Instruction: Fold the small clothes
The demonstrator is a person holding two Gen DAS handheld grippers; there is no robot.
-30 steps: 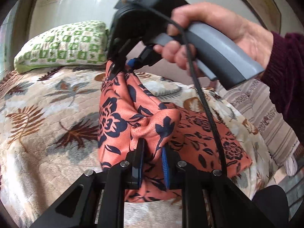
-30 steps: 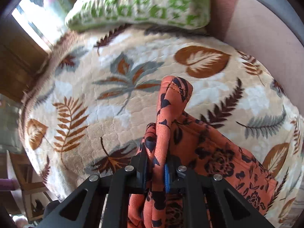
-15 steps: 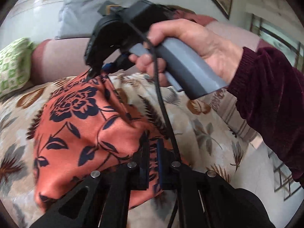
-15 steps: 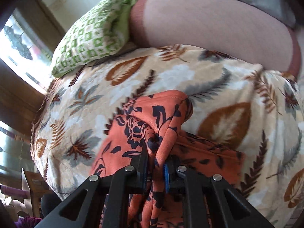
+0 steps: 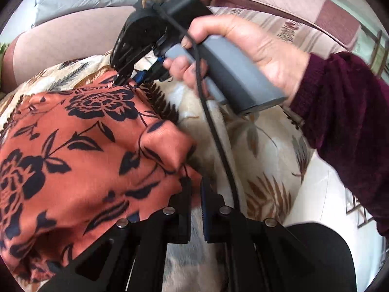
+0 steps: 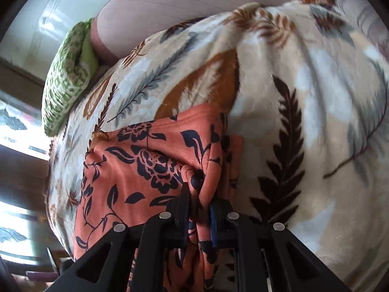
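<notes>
An orange garment with dark flowers point(image 5: 73, 146) lies folded over on a leaf-print blanket point(image 5: 262, 150). My left gripper point(image 5: 195, 189) is shut on its near right corner, a thin edge of cloth pinched between the pads. A hand point(image 5: 243, 43) holds my right gripper point(image 5: 126, 79), whose tips rest at the garment's far corner. In the right wrist view the right gripper point(image 6: 199, 202) has a bunched fold of the garment point(image 6: 145, 170) between its fingers. Its jaws are opening, and the cloth still fills the gap.
A pink bolster point(image 5: 60, 41) lies along the far side of the blanket, with a green patterned pillow point(image 6: 65, 77) beside it. A striped cushion point(image 5: 291, 24) sits behind the hand. The right gripper's black cable point(image 5: 218, 133) hangs across the blanket. A maroon sleeve point(image 5: 345, 112) fills the right.
Both grippers swept sideways and down across the bed, carrying the garment over itself. It now lies lower and flatter. The right jaws stand slightly wider around the fold.
</notes>
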